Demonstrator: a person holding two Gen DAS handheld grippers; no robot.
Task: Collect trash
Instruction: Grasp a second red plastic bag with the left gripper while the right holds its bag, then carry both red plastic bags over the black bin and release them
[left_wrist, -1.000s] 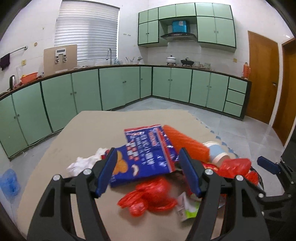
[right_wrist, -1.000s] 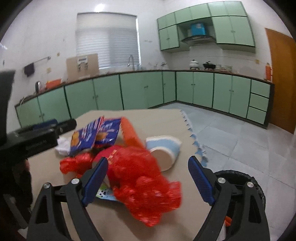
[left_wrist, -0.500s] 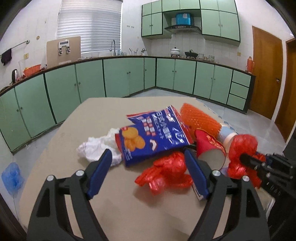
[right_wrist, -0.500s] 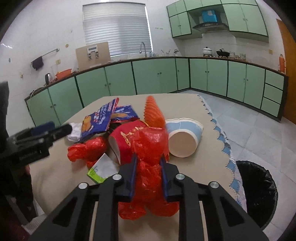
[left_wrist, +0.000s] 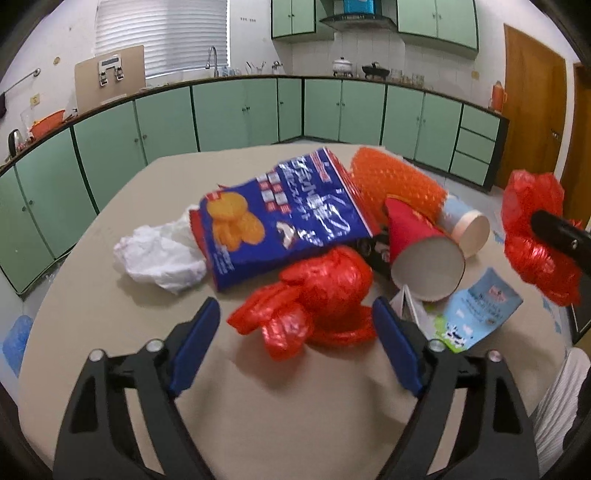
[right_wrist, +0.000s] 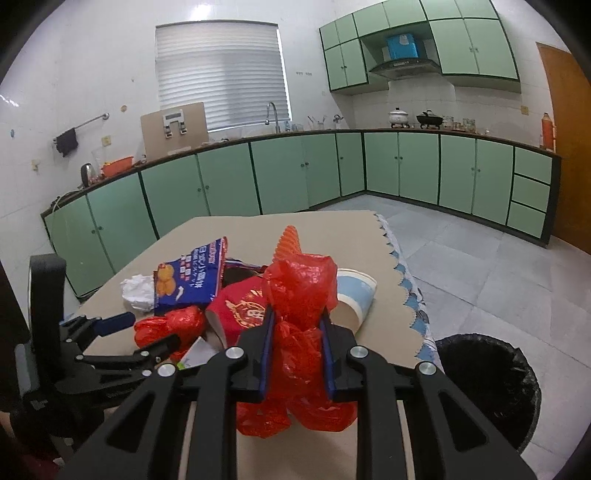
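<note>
Table (left_wrist: 110, 266) strewn with trash beside black bin (right_wrist: 487, 373). Right gripper (right_wrist: 295, 332), wide a second ago, now clamped on red plastic bag (right_wrist: 299, 288), lifted clear. Left gripper (left_wrist: 295, 332) lowered around second red bag (left_wrist: 317, 291), jaws closing, pads not yet touching.

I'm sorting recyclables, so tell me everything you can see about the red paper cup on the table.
The red paper cup lies on its side in the trash pile, open mouth toward the left wrist camera, showing a plain pale inside. Its red outside bears a gold print. It rests against the blue snack bag and orange mesh sleeve, beside a blue paper cup.
</note>
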